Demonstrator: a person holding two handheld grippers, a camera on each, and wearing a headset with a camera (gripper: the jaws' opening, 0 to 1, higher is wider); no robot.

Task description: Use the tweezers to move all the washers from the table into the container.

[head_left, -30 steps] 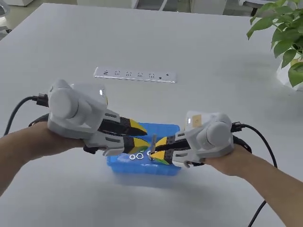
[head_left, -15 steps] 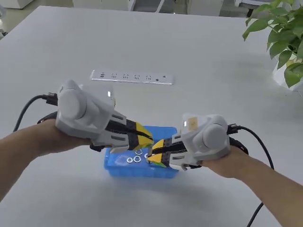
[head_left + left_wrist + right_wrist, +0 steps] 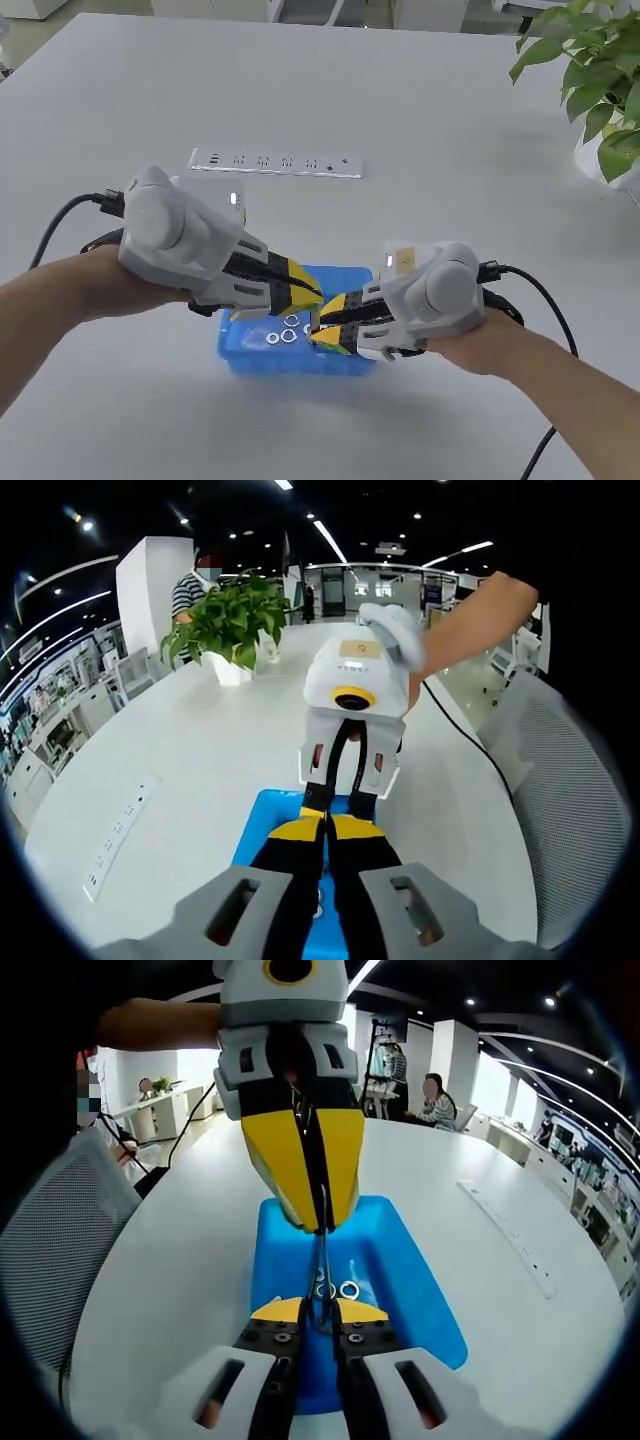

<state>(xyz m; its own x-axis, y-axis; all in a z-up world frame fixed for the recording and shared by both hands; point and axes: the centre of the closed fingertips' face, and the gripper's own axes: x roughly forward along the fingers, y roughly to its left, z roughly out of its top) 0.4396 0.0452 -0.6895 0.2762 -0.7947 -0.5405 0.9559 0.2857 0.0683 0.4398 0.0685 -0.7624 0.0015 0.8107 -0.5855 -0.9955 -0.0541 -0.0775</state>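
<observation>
Washers (image 3: 288, 331) lie inside the blue container (image 3: 245, 357), near the middle of the bench (image 3: 420, 120). Above it the left tool (image 3: 312, 292) and right tool (image 3: 322, 335) meet tip to tip. Each has its jaws pressed together on the thin tweezers (image 3: 321, 1255) running between them.

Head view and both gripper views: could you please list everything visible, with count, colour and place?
table: one, pale grey, under everything
container: one, blue, centre front
washers: at least three, silver, inside container
tweezers: one, metal, above container, between both grippers
power strip: one, white, behind container
plant: one, green, far right
left gripper: one, white, yellow-tipped, shut on tweezers
right gripper: one, same colours, shut on tweezers
</observation>
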